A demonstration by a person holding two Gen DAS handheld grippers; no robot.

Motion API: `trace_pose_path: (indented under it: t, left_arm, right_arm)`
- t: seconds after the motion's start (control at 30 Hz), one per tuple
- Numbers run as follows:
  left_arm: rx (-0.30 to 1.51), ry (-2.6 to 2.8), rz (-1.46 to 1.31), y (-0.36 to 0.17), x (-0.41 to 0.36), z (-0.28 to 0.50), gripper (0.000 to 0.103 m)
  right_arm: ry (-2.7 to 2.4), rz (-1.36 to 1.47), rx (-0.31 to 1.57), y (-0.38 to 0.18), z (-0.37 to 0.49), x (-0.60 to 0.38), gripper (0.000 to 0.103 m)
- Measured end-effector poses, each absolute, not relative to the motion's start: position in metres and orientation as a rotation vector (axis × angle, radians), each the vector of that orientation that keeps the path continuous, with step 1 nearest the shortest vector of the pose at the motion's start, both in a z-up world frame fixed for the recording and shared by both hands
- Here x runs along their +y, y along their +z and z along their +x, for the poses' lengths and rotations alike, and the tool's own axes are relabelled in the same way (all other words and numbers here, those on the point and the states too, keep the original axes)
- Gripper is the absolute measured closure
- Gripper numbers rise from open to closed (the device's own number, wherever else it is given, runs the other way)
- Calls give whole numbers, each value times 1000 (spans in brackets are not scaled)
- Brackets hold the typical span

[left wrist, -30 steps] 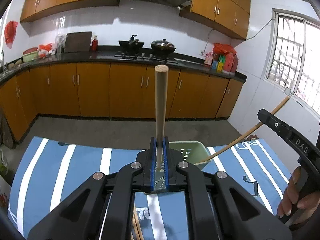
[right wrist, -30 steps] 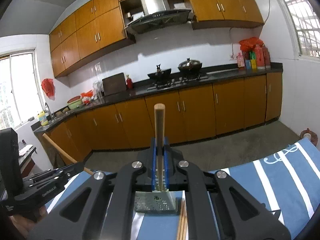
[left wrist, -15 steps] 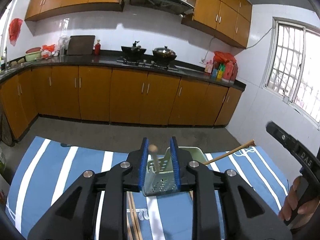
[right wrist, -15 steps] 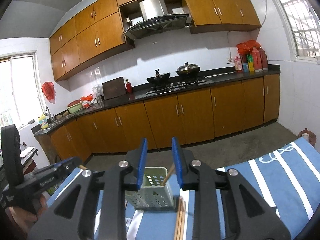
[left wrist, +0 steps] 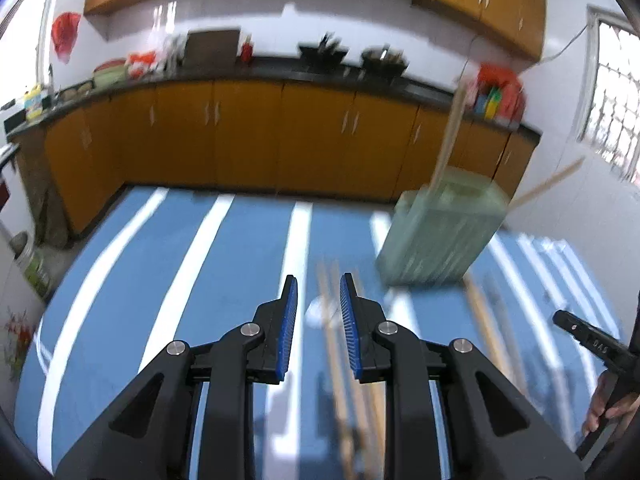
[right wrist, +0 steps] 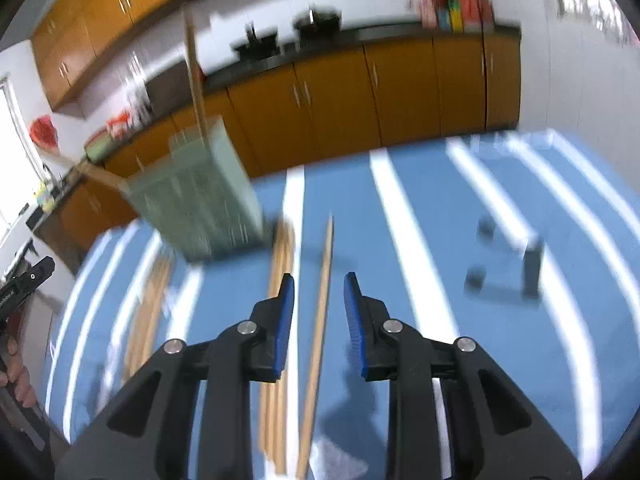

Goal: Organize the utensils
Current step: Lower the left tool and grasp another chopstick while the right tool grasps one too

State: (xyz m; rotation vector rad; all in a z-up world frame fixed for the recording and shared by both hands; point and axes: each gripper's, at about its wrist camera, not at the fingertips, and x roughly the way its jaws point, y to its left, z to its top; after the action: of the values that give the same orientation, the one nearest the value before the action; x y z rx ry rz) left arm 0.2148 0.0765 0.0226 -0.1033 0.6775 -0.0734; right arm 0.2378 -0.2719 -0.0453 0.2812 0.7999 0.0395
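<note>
Chopsticks [right wrist: 318, 320] beside green holder [right wrist: 200, 200]

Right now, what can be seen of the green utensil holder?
The green utensil holder is a pale green, boxy plastic basket with perforated walls and an open top, standing upright on the blue striped cloth. Two wooden chopsticks lean out of it, one steep, one low and sideways. Motion blur hides finer detail. Neither gripper touches it.

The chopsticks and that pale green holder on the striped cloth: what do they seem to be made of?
The chopsticks look like plain wood or bamboo: pale tan, matte, no shine. The holder looks like thin plastic: pale green, slightly see-through, with rows of holes or slots in its walls, though blur hides detail. The cloth looks like woven fabric, blue with white stripes.
</note>
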Motion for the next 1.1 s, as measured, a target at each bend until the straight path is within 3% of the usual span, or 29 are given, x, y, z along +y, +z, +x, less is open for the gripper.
trace_pose_path:
  t: [0.33, 0.5, 0.93, 1.1]
  left_arm:
    - [826, -77, -152, -47, 80, 191, 80]
    - [831, -103, -162, -53, 76, 187, 80]
    - [873, -161, -65, -66, 46, 183, 81]
    - [893, -115, -1, -75, 36, 188, 91]
  right_arm:
    - [41, 212, 912, -91, 234, -246, 77]
    - [-7, 145, 901, -92, 235, -246, 95]
    - [-113, 192, 888, -92, 239, -275, 95]
    - [-104, 183, 887, -93, 238, -274, 95]
